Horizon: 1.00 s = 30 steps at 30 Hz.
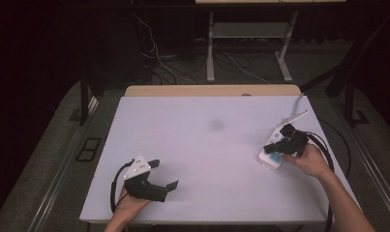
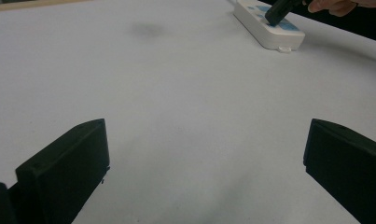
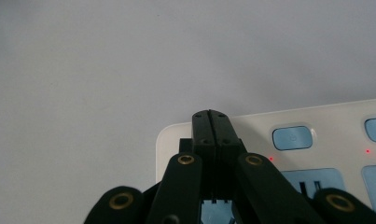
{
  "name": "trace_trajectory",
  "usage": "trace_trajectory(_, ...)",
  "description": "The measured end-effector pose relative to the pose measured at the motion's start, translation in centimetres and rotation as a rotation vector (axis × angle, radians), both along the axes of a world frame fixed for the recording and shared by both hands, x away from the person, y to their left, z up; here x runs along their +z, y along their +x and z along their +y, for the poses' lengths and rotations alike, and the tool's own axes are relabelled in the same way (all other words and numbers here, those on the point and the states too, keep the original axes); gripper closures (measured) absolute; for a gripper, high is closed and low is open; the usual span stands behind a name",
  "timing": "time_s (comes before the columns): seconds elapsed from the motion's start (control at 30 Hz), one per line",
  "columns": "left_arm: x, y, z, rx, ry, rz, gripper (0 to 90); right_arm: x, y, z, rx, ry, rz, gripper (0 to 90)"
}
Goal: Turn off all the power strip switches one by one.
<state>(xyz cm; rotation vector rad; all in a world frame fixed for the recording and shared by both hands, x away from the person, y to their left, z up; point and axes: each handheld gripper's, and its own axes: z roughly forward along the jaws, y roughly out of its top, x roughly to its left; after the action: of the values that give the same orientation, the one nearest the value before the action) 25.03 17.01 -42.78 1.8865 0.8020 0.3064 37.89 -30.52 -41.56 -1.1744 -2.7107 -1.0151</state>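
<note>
High view: white table with a faint grey smudge near its middle; left tool low at the near left corner, held in a hand, jaws spread wide apart, nothing between them, grey three-cornered plate on top. Right tool at the right edge, held in the other hand, tips down on a white power strip with pale blue panels, lying near the table's right side; a white cord end running off behind the strip. Left gripper view: two black jaws far apart at the bottom corners, bare table between; power strip far off at the upper right, a black tip of the right tool pressed on its top. Right gripper view: jaws pressed together, tips touching, right tool over the strip's corner; power strip showing blue buttons, sockets below, small red dots beside them. Nothing clamped between the closed jaws.
</note>
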Motion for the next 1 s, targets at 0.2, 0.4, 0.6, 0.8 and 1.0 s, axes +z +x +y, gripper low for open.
trace_trajectory(0.2, 0.0, -0.01, -0.01, 0.001, 0.001, -0.001, 0.0, -0.05, -0.11, 0.11, 0.002, -0.007, -0.011, 90.0)
trace_trajectory(0.4, -0.03, 0.07, 0.05, 0.001, 0.002, -0.001, 0.0, 0.0, -0.14, 0.16, 0.002, -0.014, -0.013, 90.0)
trace_trajectory(0.6, -0.05, 0.09, 0.03, -0.001, 0.002, -0.001, 0.0, 0.04, -0.17, 0.23, 0.006, -0.018, -0.02, 90.0)
trace_trajectory(0.8, 0.0, 0.09, 0.11, 0.002, 0.002, -0.003, 0.0, 0.01, -0.09, 0.15, -0.002, -0.007, -0.008, 90.0)
trace_trajectory(1.0, 0.0, 0.12, 0.1, 0.001, 0.001, -0.002, 0.0, 0.07, -0.07, 0.18, -0.005, -0.012, -0.004, 90.0)
